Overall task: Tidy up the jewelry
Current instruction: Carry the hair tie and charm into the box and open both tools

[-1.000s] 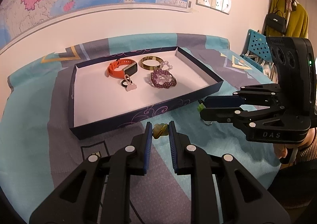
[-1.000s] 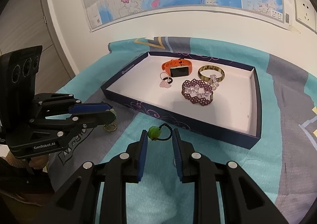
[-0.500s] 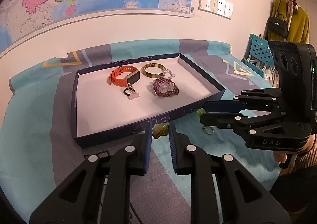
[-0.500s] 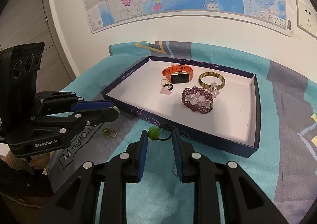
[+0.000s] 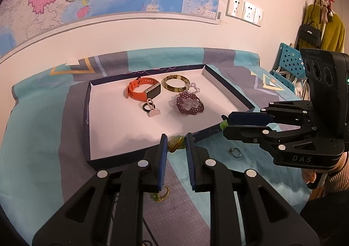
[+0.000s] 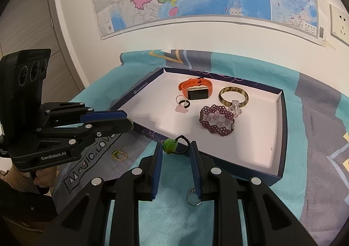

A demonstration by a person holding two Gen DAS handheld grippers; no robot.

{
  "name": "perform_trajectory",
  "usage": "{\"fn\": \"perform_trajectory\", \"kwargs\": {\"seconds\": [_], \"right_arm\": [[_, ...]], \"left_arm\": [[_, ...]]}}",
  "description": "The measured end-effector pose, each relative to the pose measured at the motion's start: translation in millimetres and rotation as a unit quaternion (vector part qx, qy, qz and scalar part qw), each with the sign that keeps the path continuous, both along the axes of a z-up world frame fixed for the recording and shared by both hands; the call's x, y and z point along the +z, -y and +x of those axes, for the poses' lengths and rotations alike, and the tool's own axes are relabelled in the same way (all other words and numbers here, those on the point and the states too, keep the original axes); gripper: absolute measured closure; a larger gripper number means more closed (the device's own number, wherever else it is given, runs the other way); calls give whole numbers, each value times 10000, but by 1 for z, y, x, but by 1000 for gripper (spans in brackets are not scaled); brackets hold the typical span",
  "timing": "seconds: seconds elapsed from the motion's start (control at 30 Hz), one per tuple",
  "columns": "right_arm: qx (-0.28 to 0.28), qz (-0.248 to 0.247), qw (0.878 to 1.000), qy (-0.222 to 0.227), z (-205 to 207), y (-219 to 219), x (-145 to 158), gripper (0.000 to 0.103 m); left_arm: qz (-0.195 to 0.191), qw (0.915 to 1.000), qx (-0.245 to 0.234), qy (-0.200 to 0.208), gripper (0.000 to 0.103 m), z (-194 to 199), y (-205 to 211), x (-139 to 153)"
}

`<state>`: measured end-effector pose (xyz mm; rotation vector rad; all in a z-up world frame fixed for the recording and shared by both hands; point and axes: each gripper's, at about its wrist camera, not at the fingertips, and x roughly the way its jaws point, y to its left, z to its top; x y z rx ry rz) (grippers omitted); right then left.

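Left wrist view: left gripper (image 5: 176, 144) pinched on a pale green piece with gold beads (image 5: 174, 143), held at the fingertips just above the near wall of the dark blue tray (image 5: 87, 115). Inside the tray: orange smartwatch (image 5: 142, 91), amber bangle (image 5: 175, 85), purple beaded bracelet (image 5: 189, 104), black ring with pink charm (image 5: 150, 109) (all grouped toward the far half). On the teal and grey cloth (image 5: 32, 148): silver ring (image 5: 235, 151) just right of the fingertips, gold ring with green stone (image 5: 161, 194) under the left finger. Right gripper (image 5: 224, 125) seen side-on at right, clamped on a green bead.

Right wrist view: right gripper (image 6: 176, 148) narrowed on a green bead with black cord loop (image 6: 170, 145), bead against the left pad, cord against the right, held at the near tray wall (image 6: 250, 172). Smartwatch (image 6: 196, 91), bangle (image 6: 233, 96) and bracelet (image 6: 217, 123) in the tray. Silver ring (image 6: 193, 199) on the cloth below the right finger; gold ring (image 6: 119, 155) below the left gripper (image 6: 128, 123), shut on a pale item.
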<state>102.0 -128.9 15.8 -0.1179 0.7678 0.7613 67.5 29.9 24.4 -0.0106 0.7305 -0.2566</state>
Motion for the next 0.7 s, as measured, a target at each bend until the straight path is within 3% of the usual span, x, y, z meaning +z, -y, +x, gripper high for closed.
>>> {"fn": "perform_trajectory", "kwargs": {"seconds": [0.7], "right_arm": [[-56, 18, 10000, -14, 16, -1, 0, 79]], "left_arm": [[-41, 9999, 88, -43, 86, 19, 0, 2]]}}
